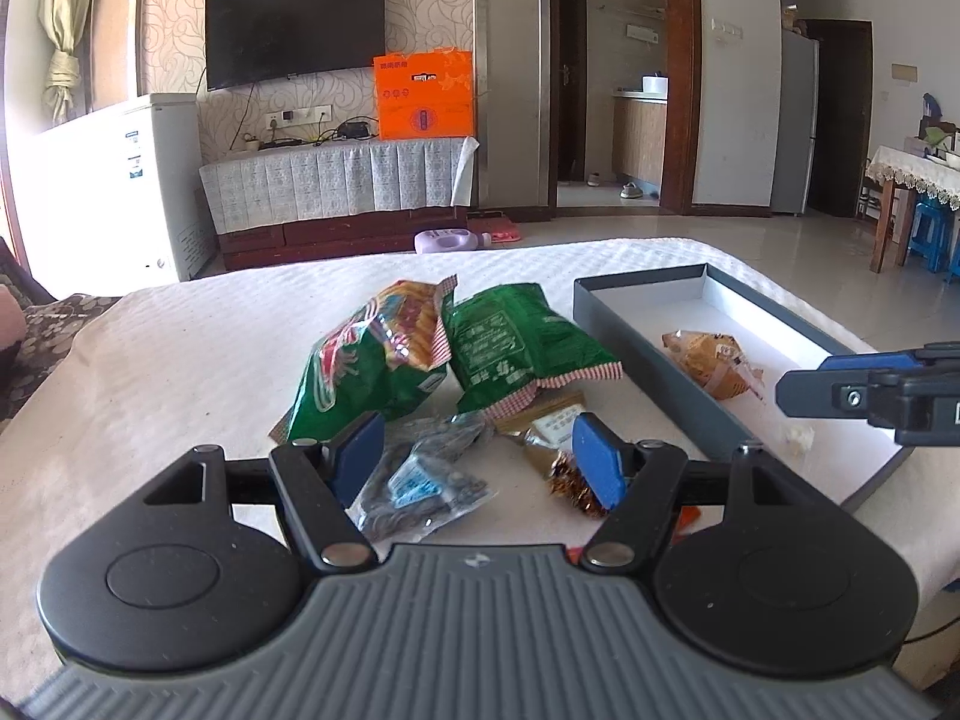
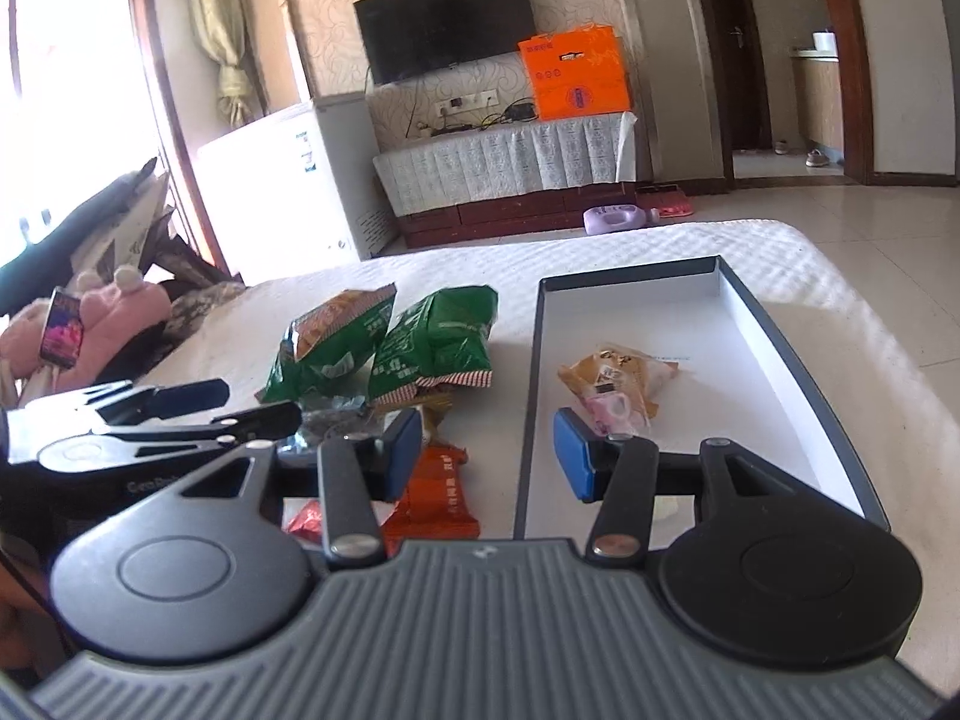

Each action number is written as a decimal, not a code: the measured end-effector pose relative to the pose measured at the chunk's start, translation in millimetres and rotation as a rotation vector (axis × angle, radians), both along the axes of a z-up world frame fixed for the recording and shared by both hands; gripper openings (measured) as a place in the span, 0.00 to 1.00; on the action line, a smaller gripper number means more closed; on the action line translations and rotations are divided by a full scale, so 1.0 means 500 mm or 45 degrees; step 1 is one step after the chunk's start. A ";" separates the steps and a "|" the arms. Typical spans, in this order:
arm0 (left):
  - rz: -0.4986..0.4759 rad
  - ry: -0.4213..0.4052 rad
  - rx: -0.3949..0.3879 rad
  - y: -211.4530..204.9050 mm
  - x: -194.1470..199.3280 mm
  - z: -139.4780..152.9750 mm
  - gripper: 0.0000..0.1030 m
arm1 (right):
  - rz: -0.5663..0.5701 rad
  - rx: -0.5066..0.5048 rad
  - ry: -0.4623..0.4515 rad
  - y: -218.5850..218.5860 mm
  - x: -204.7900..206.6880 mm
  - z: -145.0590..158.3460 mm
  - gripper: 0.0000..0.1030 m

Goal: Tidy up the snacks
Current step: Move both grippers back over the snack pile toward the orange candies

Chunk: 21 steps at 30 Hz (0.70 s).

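Two green snack bags (image 1: 372, 360) (image 1: 516, 342) lie on the white table; they also show in the right wrist view (image 2: 324, 342) (image 2: 438, 342). My left gripper (image 1: 477, 459) is open over a clear packet of dark snacks (image 1: 414, 486), with a brown packet (image 1: 552, 432) by its right finger. A grey box (image 1: 636, 354) to the right holds a tan wrapped pastry (image 1: 714, 363). My right gripper (image 2: 489, 453) is open and empty above the box's left wall (image 2: 528, 420), near the pastry (image 2: 612, 384) and a small pink packet (image 2: 609, 408). An orange bar (image 2: 438, 498) lies below.
The table (image 1: 180, 360) is covered in white cloth. A small red candy (image 2: 306, 522) lies by the orange bar. A small white piece (image 1: 798, 438) sits in the box's near end. A pink plush and clutter (image 2: 120, 312) sit left of the table.
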<state>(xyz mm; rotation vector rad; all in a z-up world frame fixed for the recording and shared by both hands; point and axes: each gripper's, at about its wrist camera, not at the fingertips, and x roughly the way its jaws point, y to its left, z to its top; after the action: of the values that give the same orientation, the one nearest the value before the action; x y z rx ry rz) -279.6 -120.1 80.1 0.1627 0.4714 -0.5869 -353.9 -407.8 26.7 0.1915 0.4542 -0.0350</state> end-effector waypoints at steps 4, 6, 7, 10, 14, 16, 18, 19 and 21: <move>-0.018 0.018 0.027 0.014 -0.008 -0.020 0.72 | 0.072 -0.070 0.070 0.032 0.014 -0.009 0.48; -0.030 0.024 0.037 0.014 -0.009 -0.027 0.72 | 0.093 -0.085 0.105 0.041 0.020 -0.015 0.48; -0.034 0.030 0.034 0.015 -0.009 -0.029 0.72 | 0.103 -0.095 0.117 0.045 0.022 -0.018 0.48; -0.038 0.034 0.025 0.014 -0.008 -0.030 0.72 | 0.119 -0.128 0.137 0.057 0.025 -0.023 0.48; -0.045 0.040 0.021 0.010 -0.007 -0.033 0.72 | 0.121 -0.144 0.154 0.066 0.033 -0.027 0.48; -0.054 0.035 0.030 0.006 -0.007 -0.037 0.72 | 0.110 -0.137 0.160 0.069 0.038 -0.028 0.48; -0.072 0.025 0.046 0.003 -0.008 -0.041 0.73 | 0.098 -0.123 0.164 0.070 0.049 -0.030 0.48; -0.081 0.017 0.055 0.001 -0.007 -0.043 0.74 | 0.093 -0.115 0.167 0.071 0.054 -0.031 0.48; -0.093 0.001 0.080 -0.002 -0.005 -0.047 0.75 | 0.092 -0.093 0.174 0.073 0.067 -0.033 0.48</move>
<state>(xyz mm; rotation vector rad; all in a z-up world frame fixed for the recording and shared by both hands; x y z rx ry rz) -282.3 -121.1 56.3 0.2402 0.4864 -0.6440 -320.4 -371.2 10.0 0.1009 0.5951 0.0065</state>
